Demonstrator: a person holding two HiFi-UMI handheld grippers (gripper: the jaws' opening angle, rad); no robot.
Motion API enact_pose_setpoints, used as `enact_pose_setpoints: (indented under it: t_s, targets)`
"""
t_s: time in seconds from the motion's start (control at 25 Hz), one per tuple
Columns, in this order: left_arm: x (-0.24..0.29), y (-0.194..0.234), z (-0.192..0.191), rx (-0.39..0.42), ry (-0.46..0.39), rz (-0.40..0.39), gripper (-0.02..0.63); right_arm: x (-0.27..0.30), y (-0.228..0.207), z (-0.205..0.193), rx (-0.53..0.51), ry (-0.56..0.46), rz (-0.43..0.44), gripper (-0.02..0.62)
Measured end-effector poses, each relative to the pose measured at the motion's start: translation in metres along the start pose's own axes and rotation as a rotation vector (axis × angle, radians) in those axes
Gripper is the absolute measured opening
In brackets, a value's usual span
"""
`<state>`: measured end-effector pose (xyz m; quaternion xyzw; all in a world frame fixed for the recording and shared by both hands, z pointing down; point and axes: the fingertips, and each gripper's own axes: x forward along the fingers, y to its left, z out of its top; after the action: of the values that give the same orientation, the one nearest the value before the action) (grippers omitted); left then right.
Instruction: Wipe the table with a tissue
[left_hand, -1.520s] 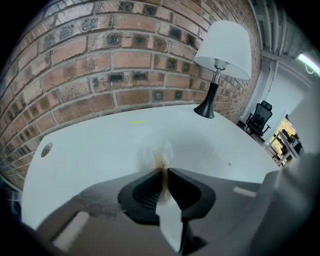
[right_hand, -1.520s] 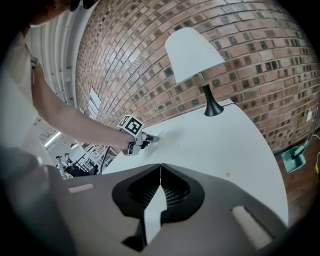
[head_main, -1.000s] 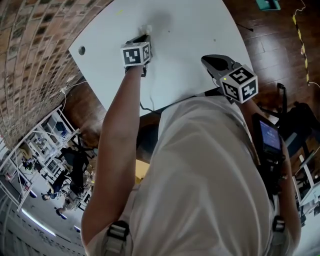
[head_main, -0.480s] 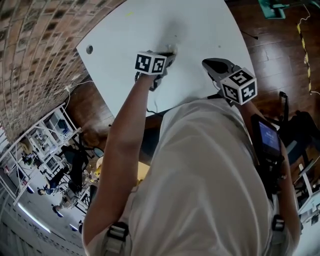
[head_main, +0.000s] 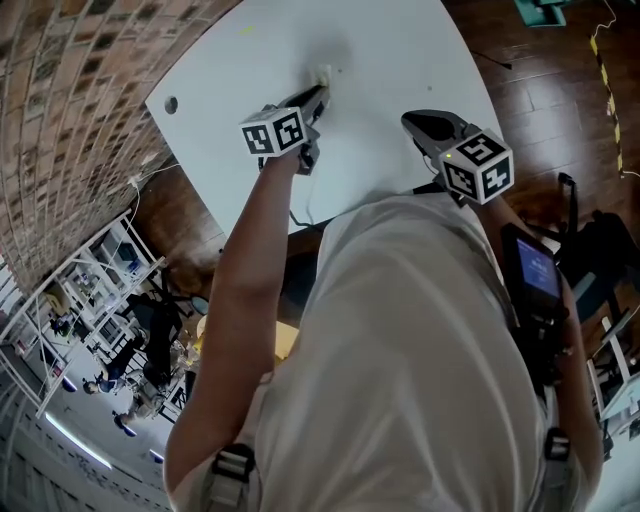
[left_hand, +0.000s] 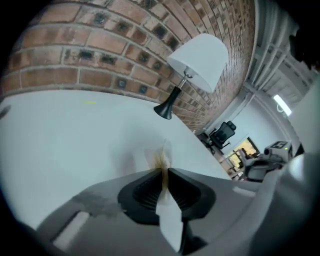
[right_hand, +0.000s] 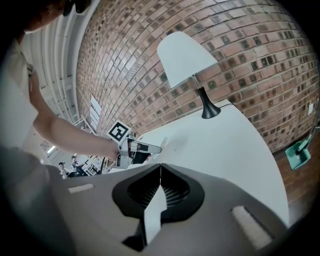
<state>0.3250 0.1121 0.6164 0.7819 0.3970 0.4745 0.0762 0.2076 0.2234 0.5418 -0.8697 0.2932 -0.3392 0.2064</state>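
Two grippers show in the head view: the left gripper reaches out over the white surface with the tissue at its tip, apparently resting on the top. The right gripper hangs near the front edge, off the work. Left gripper view: fingers clamped on the tissue, having just eased open a touch. A brown-stained tuft pokes out ahead onto the surface, and a lamp stands well beyond. Right gripper view: fingers together on nothing, with the left gripper and its tissue seen across the surface. Judgement: a wiping stroke is in hand. Only a little tissue protrudes, so pinch firmly, press the tuft flat rather than the hard tips, overlap passes, and stay clear of the lamp base.
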Motion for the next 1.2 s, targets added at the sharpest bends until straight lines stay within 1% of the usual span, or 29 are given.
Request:
enact_pose_setpoints:
  t_s: [0.12, 0.2, 0.32, 0.44, 0.52, 0.6, 0.68, 0.76, 0.84, 0.92, 0.96, 1.0, 1.08, 1.12, 1.16, 1.2]
  targets:
    - [-0.003, 0.033, 0.010, 0.095, 0.034, 0.214, 0.049, -0.004, -0.004, -0.002, 0.012, -0.005, -0.010, 0.009]
    - [-0.008, 0.050, 0.014, 0.141, 0.055, 0.333, 0.049, -0.009, -0.007, -0.004, 0.019, -0.010, -0.016, 0.009]
    - [-0.016, 0.069, 0.015, 0.164, 0.084, 0.446, 0.049, -0.018, -0.012, -0.006, 0.025, -0.015, -0.026, 0.009]
    - [-0.022, 0.080, 0.011, 0.207, 0.129, 0.512, 0.049, -0.024, -0.018, -0.009, 0.033, -0.018, -0.036, 0.009]
    - [-0.021, 0.080, 0.009, 0.209, 0.139, 0.516, 0.048, -0.026, -0.020, -0.010, 0.039, -0.020, -0.038, 0.009]
    - [-0.014, 0.073, 0.009, 0.197, 0.145, 0.490, 0.046, -0.027, -0.022, -0.011, 0.047, -0.019, -0.039, 0.009]
    - [0.000, 0.057, 0.011, 0.221, 0.158, 0.462, 0.046, -0.028, -0.024, -0.012, 0.053, -0.017, -0.038, 0.009]
    - [0.016, 0.040, 0.015, 0.262, 0.165, 0.441, 0.044, -0.029, -0.026, -0.012, 0.054, -0.018, -0.037, 0.009]
    - [0.030, 0.025, 0.019, 0.301, 0.179, 0.437, 0.044, -0.031, -0.028, -0.011, 0.055, -0.021, -0.037, 0.009]
    - [0.041, 0.013, 0.013, 0.344, 0.232, 0.430, 0.043, -0.035, -0.030, -0.013, 0.059, -0.023, -0.039, 0.009]
    - [0.047, 0.006, 0.007, 0.378, 0.267, 0.411, 0.043, -0.037, -0.032, -0.014, 0.061, -0.025, -0.039, 0.009]
    - [0.054, -0.004, 0.004, 0.430, 0.289, 0.379, 0.043, -0.039, -0.033, -0.015, 0.063, -0.026, -0.039, 0.009]
    - [0.069, -0.028, 0.001, 0.547, 0.299, 0.313, 0.043, -0.040, -0.034, -0.015, 0.065, -0.027, -0.037, 0.009]
    - [0.073, -0.038, -0.003, 0.580, 0.304, 0.294, 0.043, -0.040, -0.033, -0.015, 0.065, -0.028, -0.035, 0.009]
    - [0.077, -0.048, -0.009, 0.589, 0.304, 0.282, 0.043, -0.041, -0.032, -0.015, 0.064, -0.027, -0.033, 0.009]
    - [0.079, -0.057, -0.017, 0.579, 0.297, 0.271, 0.043, -0.043, -0.032, -0.015, 0.062, -0.025, -0.034, 0.009]
